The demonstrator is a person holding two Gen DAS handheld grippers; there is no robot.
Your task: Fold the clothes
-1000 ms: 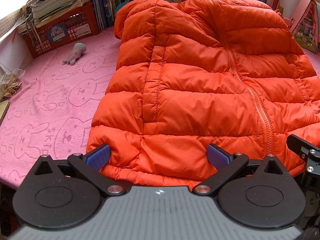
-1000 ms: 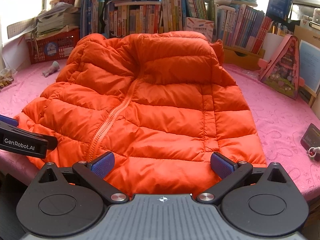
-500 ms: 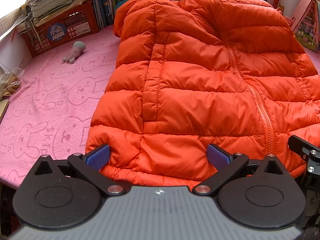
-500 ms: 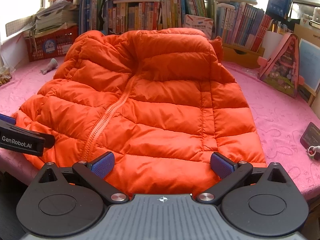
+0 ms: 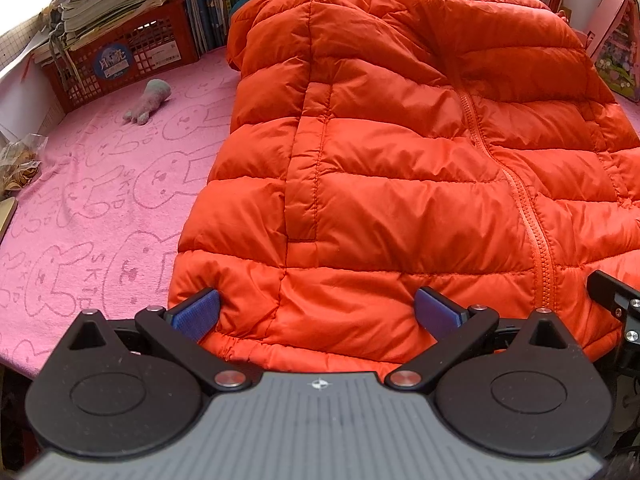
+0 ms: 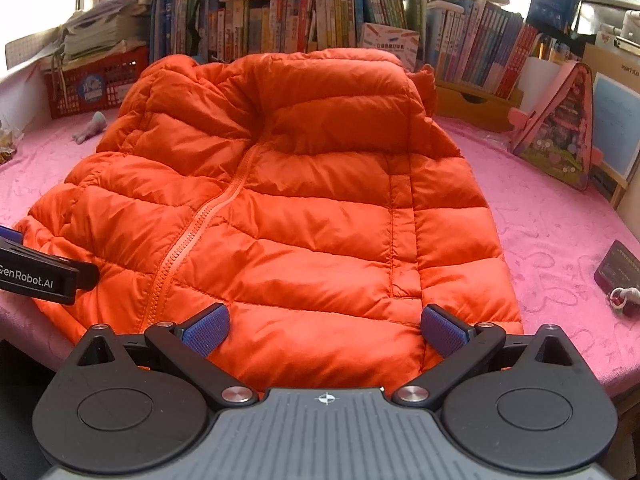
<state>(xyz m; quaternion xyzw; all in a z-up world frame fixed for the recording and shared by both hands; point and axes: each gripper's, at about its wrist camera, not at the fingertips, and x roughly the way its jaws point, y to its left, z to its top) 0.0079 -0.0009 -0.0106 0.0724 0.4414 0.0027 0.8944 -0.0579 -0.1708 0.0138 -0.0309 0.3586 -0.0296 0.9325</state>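
An orange puffer jacket (image 5: 400, 152) (image 6: 288, 208) lies zipped and front-up on the pink blanket, hem toward me and collar toward the books. My left gripper (image 5: 318, 314) is open at the hem's left part, its blue pads (image 5: 196, 314) spread on either side of the hem fabric. My right gripper (image 6: 324, 330) is open at the hem's right part, pads wide apart over the fabric. The left gripper's black body (image 6: 40, 276) shows at the left edge of the right wrist view. The sleeves are hidden.
The pink rabbit-print blanket (image 5: 88, 200) covers the table. A red crate (image 5: 120, 60) with papers and a small plush toy (image 5: 148, 100) sit far left. Books (image 6: 280, 28) line the back. A pink case (image 6: 560, 120) and a dark small card (image 6: 620, 272) lie right.
Both grippers have edged forward and lower toward the hem, so the jacket looms slightly larger. Their jaws have stayed open.
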